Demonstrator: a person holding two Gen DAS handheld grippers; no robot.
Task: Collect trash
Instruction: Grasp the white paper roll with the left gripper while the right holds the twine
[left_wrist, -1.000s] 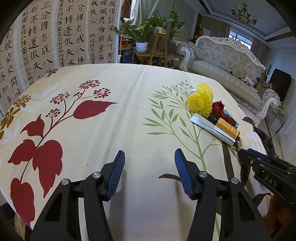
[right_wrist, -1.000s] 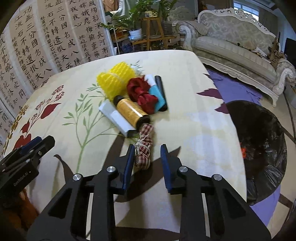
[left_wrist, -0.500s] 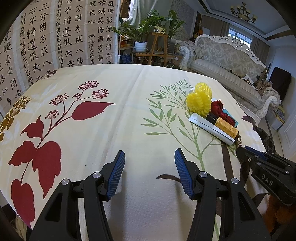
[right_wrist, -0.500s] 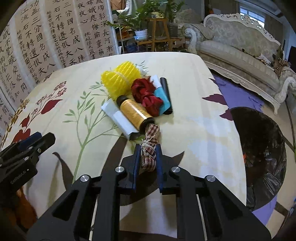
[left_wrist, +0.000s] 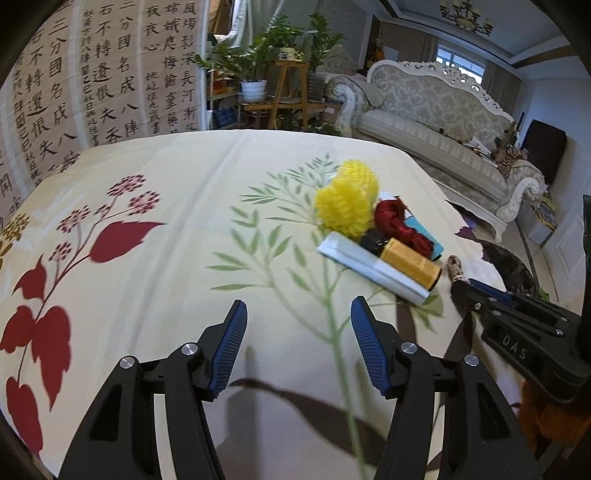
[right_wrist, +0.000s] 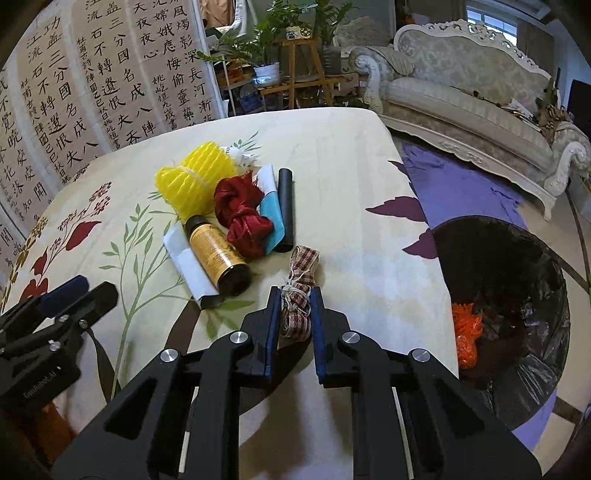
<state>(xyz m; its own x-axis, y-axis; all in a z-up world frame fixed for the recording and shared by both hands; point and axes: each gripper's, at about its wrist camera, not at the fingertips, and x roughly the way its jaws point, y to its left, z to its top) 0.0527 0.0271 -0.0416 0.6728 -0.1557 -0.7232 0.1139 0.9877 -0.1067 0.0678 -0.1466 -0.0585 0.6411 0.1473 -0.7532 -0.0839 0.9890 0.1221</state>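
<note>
A small checked ribbon bundle (right_wrist: 301, 266) tied with string sits between the blue pads of my right gripper (right_wrist: 295, 295), which is shut on it just above the flowered tablecloth (right_wrist: 351, 184). Left of it lies a pile: yellow foam net (right_wrist: 195, 177), red cloth (right_wrist: 242, 210), amber bottle (right_wrist: 216, 251), white card (right_wrist: 188, 266), blue-white packet (right_wrist: 271, 210) and black tube (right_wrist: 286, 206). My left gripper (left_wrist: 299, 314) hovers over bare cloth short of the pile. Its jaws are opening with nothing between them. The right gripper (left_wrist: 465, 291) shows at that view's right edge.
A bin lined with a black bag (right_wrist: 517, 295) stands on the floor off the table's right edge, with an orange net (right_wrist: 467, 332) inside. A calligraphy screen (right_wrist: 92, 92), potted plants (right_wrist: 266, 70) and a pale sofa (right_wrist: 461, 103) lie beyond the table.
My right gripper closed on the checked ribbon bundle and has drawn it a little to the right, away from the bottle. My left gripper has moved toward the pile.
</note>
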